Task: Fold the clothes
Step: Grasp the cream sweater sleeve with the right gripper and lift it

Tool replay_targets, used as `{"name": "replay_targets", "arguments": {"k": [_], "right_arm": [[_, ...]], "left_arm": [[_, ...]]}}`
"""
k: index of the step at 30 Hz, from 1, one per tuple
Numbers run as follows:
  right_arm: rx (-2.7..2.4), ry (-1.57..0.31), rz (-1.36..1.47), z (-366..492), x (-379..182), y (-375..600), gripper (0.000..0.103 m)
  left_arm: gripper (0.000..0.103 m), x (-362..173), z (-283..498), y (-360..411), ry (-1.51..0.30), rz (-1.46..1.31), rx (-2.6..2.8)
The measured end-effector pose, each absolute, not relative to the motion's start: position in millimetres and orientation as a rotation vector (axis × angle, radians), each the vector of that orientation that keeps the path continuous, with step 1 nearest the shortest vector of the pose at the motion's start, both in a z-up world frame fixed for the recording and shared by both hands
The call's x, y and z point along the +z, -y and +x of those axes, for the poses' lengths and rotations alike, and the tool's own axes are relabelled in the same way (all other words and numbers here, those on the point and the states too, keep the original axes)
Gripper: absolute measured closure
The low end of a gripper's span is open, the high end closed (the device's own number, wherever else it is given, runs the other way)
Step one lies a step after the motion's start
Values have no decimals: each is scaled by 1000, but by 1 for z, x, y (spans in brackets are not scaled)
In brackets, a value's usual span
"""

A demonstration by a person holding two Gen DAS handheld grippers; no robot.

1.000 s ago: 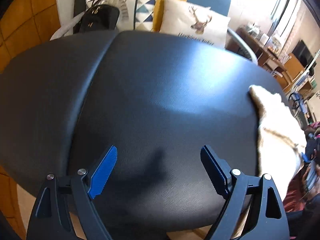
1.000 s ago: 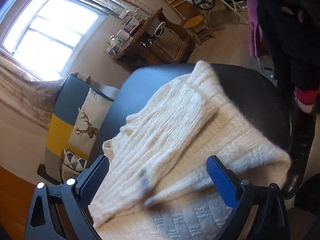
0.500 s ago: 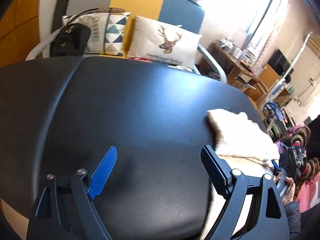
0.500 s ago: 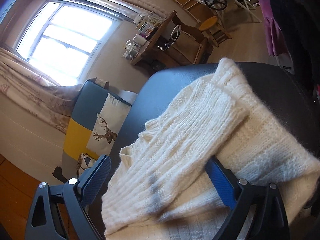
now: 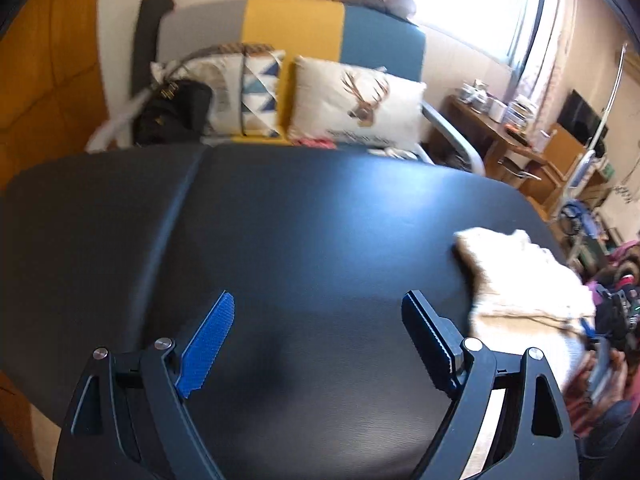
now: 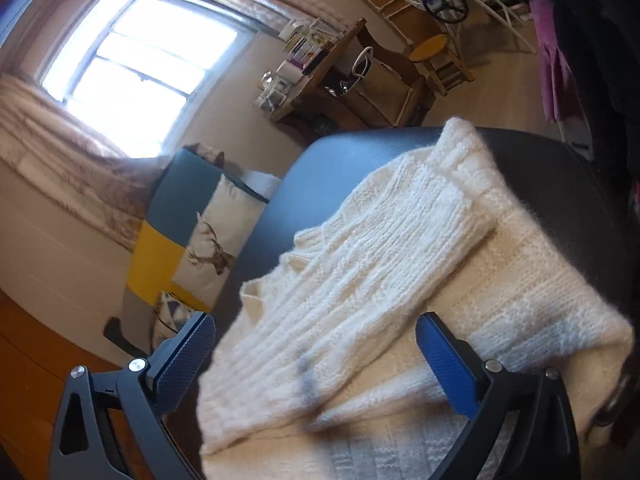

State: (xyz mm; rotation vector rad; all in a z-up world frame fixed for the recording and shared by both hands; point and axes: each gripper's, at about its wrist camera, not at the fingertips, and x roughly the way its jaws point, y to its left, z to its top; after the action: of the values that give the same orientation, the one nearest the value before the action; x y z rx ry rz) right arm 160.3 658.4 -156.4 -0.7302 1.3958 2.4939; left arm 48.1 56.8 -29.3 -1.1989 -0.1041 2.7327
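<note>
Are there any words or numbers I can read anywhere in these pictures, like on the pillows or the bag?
Nothing can be read for sure.
White deer-print cushion: a line of dark writing under the deer, too blurred to read.
Black handbag: a small gold mark, too small to read.
White cushion with blue triangles: faint grey lettering, unreadable.
Cream knitted sweater: no label showing.
Items on the wooden desk: too small to read.

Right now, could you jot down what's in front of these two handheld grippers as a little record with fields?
Surface: black padded table
Garment: cream knitted sweater, folded, lying on the table
Left gripper: open, over bare table, holding nothing
Right gripper: open, above the sweater, not gripping it
Background: deer-print white cushion on a sofa behind the table
</note>
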Motion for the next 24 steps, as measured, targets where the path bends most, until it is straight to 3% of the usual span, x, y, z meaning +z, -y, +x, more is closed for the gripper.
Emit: {"name": "replay_targets", "arguments": {"k": [3,4,6,11,12,13,16,24], "right_arm": [[2476,-1372,-781,155,-155,-659,6],[2465,-1391,-784,154,-155,-661,23],[2447,-1425,-761,154,-157,-664,46],[2416,-1393,-814,152,-160,-666,47],[2406,-1351,-834,152,-159,-665,53],[2395,-1307,-853,151,-158,-664,70],[2350,-1226,-909,150,-158,-665,92],[2406,-1268,-819,154,-142,-664,96]], "left_arm": [[15,-25,48,-47,133,-1187,2747],[15,-25,48,-45,141,-1188,2750],[15,-25,47,-41,155,-1194,2753],[15,-34,48,-39,165,-1229,2732],[15,-35,48,-40,166,-1235,2727],[15,-37,49,-40,168,-1239,2723],[15,-38,51,-40,176,-1243,2715],[15,-40,57,-42,215,-1235,2696]]}}
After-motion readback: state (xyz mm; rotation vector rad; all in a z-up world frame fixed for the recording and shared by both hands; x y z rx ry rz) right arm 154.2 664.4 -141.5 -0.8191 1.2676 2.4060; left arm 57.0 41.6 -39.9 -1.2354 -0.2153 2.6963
